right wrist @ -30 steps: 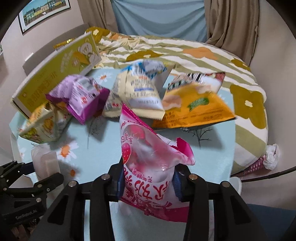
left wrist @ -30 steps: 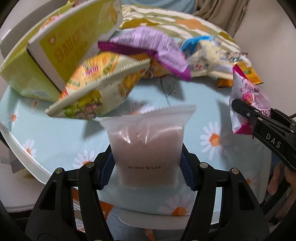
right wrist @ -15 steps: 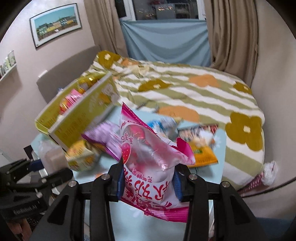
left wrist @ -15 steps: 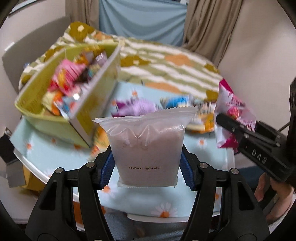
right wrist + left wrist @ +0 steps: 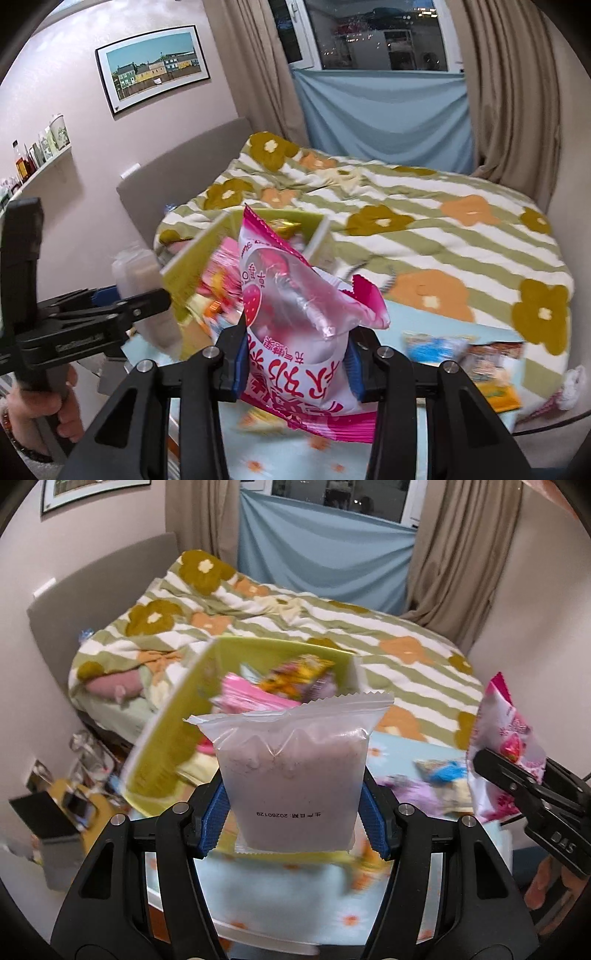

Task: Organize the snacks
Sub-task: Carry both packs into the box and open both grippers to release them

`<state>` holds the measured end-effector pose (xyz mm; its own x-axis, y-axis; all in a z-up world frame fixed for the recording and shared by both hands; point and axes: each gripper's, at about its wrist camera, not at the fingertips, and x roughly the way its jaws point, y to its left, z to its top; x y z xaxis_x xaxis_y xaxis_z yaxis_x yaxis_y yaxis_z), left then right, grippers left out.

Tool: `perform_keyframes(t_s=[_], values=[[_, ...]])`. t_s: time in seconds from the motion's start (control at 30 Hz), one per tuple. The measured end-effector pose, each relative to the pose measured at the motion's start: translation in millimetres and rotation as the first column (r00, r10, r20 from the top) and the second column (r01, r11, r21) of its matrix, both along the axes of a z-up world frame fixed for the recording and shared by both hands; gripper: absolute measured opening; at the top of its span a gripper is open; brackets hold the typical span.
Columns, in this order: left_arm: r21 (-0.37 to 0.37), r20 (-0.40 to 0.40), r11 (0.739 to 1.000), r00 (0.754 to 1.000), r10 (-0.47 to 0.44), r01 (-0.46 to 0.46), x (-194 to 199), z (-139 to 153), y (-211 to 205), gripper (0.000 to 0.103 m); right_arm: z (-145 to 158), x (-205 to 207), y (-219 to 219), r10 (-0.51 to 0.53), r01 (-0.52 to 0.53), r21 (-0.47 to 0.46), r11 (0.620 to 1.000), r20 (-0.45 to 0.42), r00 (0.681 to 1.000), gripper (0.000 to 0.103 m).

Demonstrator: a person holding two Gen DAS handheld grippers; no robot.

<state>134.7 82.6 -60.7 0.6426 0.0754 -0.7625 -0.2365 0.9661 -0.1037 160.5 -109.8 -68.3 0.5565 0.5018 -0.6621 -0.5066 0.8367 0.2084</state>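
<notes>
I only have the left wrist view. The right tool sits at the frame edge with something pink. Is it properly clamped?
Observer: Yes, the right tool is shut on the pink strawberry packet, which stands upright between the pads.
Operator: What is left on the table on its side?
Observer: A blue-and-white packet and an orange one lie near the bed-side edge.
Operator: Anything on the wall I miss?
Observer: A shelf with bottles and jars, left of the framed picture.
</notes>
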Motion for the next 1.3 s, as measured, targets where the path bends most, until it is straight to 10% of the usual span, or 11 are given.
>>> perform_keyframes(t_s=[0.5,0.6,1.3], values=[[-0.068,-0.204,0.984,0.963,-0.173,0.163,46,-89,107,0.065,-63,20,137,-0.098,0.09,-0.058,0.994,-0.159,0.982,0.039],[-0.063,-0.179,0.982,0.965,-0.189,0.181,42,-88,112,0.103,-70,20,143,-0.132,0.12,-0.076,0.99,-0.173,0.976,0.039],[-0.065,-0.098,0.994,0.99,-0.098,0.092,-1,-59,150,0.103,-82,24,166,-0.11,0.096,-0.07,0.993,-0.234,0.966,0.04]])
